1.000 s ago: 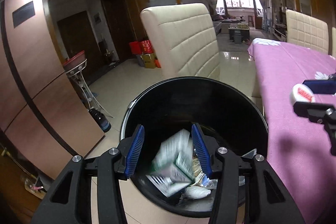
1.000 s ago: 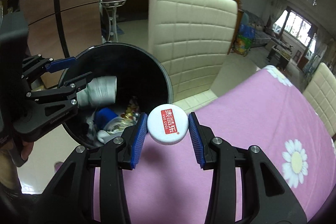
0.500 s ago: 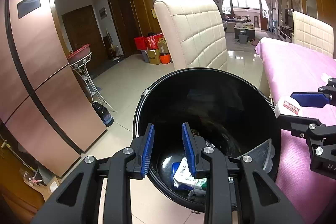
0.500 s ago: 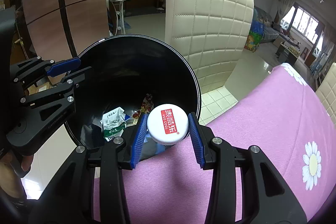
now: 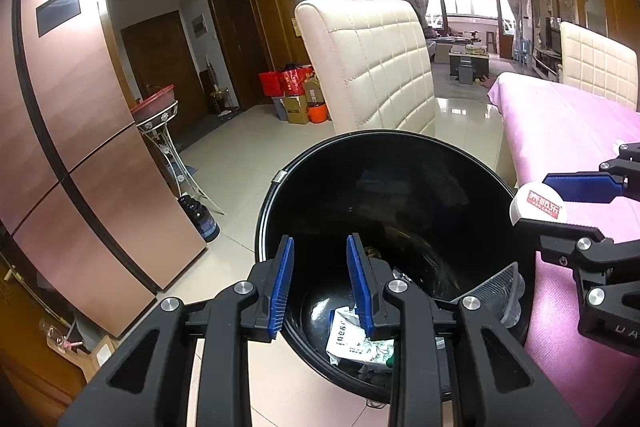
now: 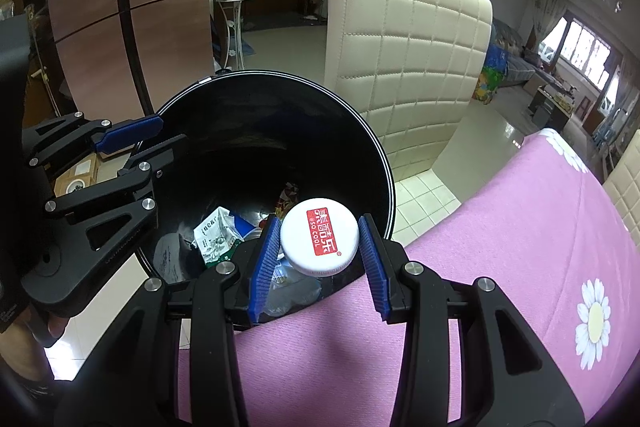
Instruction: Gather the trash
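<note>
Over the round black plastic bin (image 6: 384, 163) our right gripper (image 6: 318, 247) clamps a white red-labelled round lid (image 6: 319, 241); our left gripper (image 5: 320, 283), just narrowed, holds nothing.

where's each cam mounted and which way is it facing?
Left wrist: on the left gripper, jaws empty, looking down into the black bin; right gripper at right edge.
Right wrist: on the right gripper, jaws on a white cap, over the bin rim; left gripper at left.
Shared: bin, cream chair, pink tablecloth.
</note>
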{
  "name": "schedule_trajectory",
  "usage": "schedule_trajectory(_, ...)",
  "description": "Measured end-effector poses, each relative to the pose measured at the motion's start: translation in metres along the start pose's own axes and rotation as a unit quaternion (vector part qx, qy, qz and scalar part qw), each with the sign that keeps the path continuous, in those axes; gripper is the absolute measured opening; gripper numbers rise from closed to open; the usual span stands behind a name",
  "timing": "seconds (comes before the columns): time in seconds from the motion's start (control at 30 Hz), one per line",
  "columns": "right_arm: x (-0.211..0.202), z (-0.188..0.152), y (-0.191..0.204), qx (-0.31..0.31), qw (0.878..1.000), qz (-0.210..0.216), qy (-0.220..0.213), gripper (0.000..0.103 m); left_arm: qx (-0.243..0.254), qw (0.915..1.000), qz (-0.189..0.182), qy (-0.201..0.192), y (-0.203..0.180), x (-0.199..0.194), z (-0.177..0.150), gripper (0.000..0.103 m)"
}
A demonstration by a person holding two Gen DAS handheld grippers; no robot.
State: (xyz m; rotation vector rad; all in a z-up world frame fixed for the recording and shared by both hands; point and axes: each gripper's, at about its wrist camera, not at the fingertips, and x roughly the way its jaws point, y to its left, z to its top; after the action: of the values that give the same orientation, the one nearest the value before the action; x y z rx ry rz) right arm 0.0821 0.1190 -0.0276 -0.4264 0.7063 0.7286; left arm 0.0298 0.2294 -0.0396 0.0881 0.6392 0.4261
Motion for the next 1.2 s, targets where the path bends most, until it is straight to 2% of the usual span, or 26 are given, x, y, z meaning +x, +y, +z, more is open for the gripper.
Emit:
schedule_trajectory(0.07, 0.000, 0.001, 0.002, -0.001, 1.000, 0.000, -0.002, 0.042, -0.008, 0.9999, -0.003, 0.005, 0.004, 0.001, -0.001, 0.028)
schedule_trajectory(0.13, 0.000, 0.002, 0.004, -0.002, 1.000, 0.001, -0.003, 0.043, -0.018, 0.9998, -0.002, 0.009, 0.008, 0.002, -0.001, 0.037)
schedule_trajectory(0.2, 0.000, 0.004, 0.006, -0.004, 1.000, 0.003, -0.004, 0.043, -0.027, 0.9996, 0.001, 0.001, 0.012, -0.001, -0.001, 0.067)
schedule_trajectory(0.27, 0.000, 0.005, 0.008, -0.006, 1.000, 0.005, -0.005, 0.043, -0.032, 0.9994, 0.007, -0.009, 0.014, -0.004, -0.002, 0.072)
schedule_trajectory(0.33, 0.000, 0.006, 0.010, -0.007, 1.000, 0.002, -0.008, 0.051, -0.033, 0.9993, 0.009, -0.016, 0.015, -0.008, -0.001, 0.073)
schedule_trajectory(0.4, -0.001, 0.005, 0.010, -0.004, 1.000, -0.003, -0.016, 0.068, -0.036, 0.9991, 0.015, -0.017, 0.017, -0.009, -0.001, 0.078)
schedule_trajectory(0.53, 0.000, 0.004, 0.010, -0.004, 1.000, -0.009, -0.013, 0.071, -0.045, 0.9989, 0.010, -0.014, 0.022, -0.008, -0.001, 0.080)
schedule_trajectory(0.57, 0.001, 0.003, 0.009, -0.003, 1.000, -0.011, -0.013, 0.075, -0.046, 0.9988, 0.008, -0.011, 0.022, -0.007, -0.002, 0.081)
schedule_trajectory(0.67, 0.000, 0.003, 0.008, 0.001, 1.000, -0.016, -0.016, 0.096, -0.047, 0.9988, 0.008, -0.009, 0.023, -0.005, -0.002, 0.081)
schedule_trajectory(0.7, 0.000, 0.002, 0.008, 0.001, 1.000, -0.017, -0.018, 0.098, -0.046, 0.9988, 0.008, -0.009, 0.021, -0.006, -0.002, 0.081)
schedule_trajectory(1.2, -0.003, -0.004, -0.002, 0.011, 1.000, -0.027, -0.013, 0.099, -0.035, 0.9993, -0.004, -0.013, 0.009, -0.010, 0.000, 0.081)
